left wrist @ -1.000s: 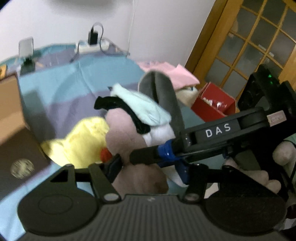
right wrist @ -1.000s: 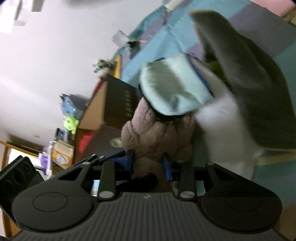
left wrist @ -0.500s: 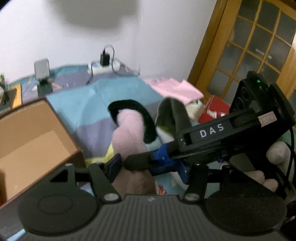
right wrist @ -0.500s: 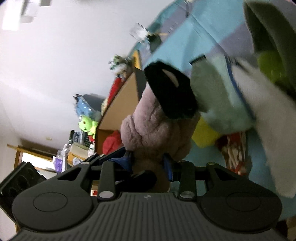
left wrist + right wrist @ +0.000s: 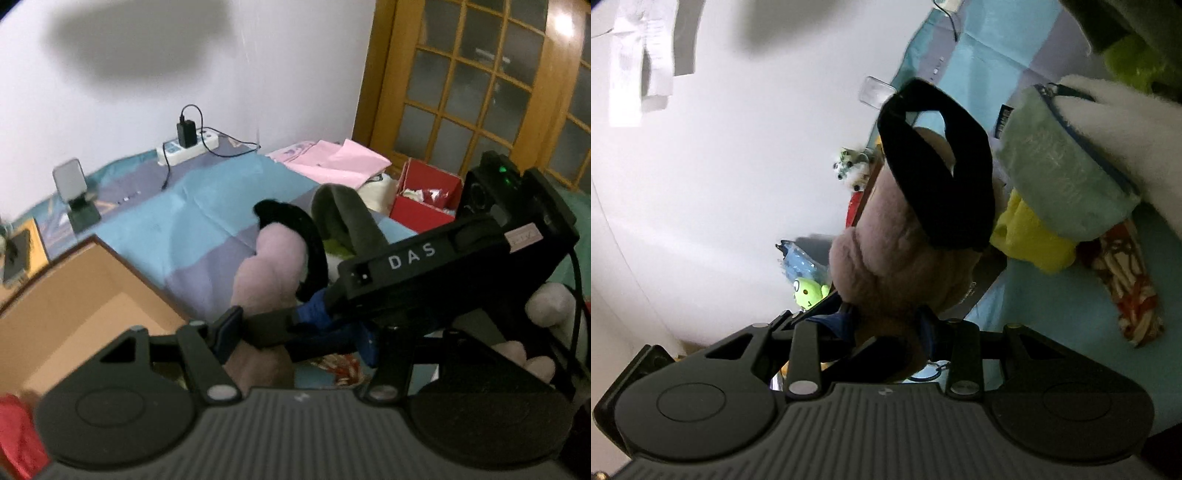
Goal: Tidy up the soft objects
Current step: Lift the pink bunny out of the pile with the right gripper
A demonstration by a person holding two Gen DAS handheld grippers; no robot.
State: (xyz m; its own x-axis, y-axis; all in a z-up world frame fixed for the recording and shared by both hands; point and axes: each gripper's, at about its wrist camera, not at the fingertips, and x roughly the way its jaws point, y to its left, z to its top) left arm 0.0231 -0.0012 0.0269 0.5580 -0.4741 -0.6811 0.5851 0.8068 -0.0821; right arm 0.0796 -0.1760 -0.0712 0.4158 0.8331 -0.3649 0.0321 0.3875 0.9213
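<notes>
A power strip (image 5: 186, 147) with a charger (image 5: 186, 133) lies by the wall (image 5: 147, 92), near a glazed wooden door (image 5: 480, 85)

Striped blue bed (image 5: 207, 218) bears power strip (image 5: 186, 149), pink cloth (image 5: 332, 162), cardboard box (image 5: 74, 295)

Pinkish-brown plush toy (image 5: 275, 273) now lifted clear of the pile; pale-green pouch (image 5: 1067, 177) and yellow plush (image 5: 1030, 236) no longer lie against it. In the left wrist view the open cardboard box (image 5: 92, 295) has come into frame at left, and the yellow plush has gone from sight.
</notes>
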